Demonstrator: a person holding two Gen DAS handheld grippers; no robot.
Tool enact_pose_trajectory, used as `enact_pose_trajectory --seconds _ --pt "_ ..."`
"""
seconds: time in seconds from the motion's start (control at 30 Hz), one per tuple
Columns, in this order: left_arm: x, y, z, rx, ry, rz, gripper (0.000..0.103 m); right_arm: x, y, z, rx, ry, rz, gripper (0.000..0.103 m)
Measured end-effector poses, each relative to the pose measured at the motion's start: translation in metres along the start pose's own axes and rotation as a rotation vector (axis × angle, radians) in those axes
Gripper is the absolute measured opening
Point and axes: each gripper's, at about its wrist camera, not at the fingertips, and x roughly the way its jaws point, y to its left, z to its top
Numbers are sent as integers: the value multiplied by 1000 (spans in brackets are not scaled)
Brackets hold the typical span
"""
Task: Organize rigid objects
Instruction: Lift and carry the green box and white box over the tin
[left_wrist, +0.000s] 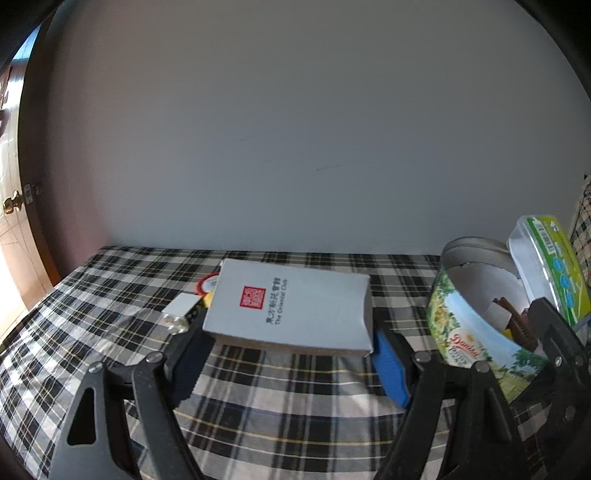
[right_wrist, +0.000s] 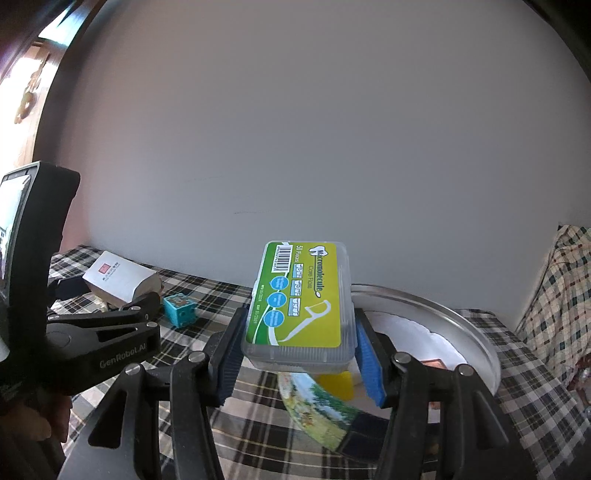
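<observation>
A flat grey-white box (left_wrist: 288, 310) with a red seal sits between the pads of my left gripper (left_wrist: 288, 338), which is shut on it just above the plaid cloth. The same box (right_wrist: 118, 278) shows at the far left of the right wrist view. My right gripper (right_wrist: 299, 334) is shut on a clear plastic floss-pick case (right_wrist: 301, 299) with a green and yellow label. It holds the case over an open round cookie tin (right_wrist: 476, 343). In the left wrist view the tin (left_wrist: 469, 332) stands at the right, with brown pieces and something yellow inside, and the case (left_wrist: 546, 258) above it.
A teal cube (right_wrist: 180, 309) lies on the plaid-covered surface (left_wrist: 277, 402) between the two grippers. A small white block (left_wrist: 181, 304), a clear item and a red ring (left_wrist: 205, 282) lie behind the grey box. A bare wall stands close behind, a door (left_wrist: 13, 203) at the left, a plaid cushion (right_wrist: 554, 295) at the right.
</observation>
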Motion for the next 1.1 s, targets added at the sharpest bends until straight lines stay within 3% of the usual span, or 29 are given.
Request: enact_pose_trajectory --seconds 0.37,1.1 --pt "-7 -36 6 29 -14 -53 79 0 -11 0 19 -10 -40 57" --pt "-12 -98 23 75 -45 -154 79 -1 -82 0 74 -17 -201 57"
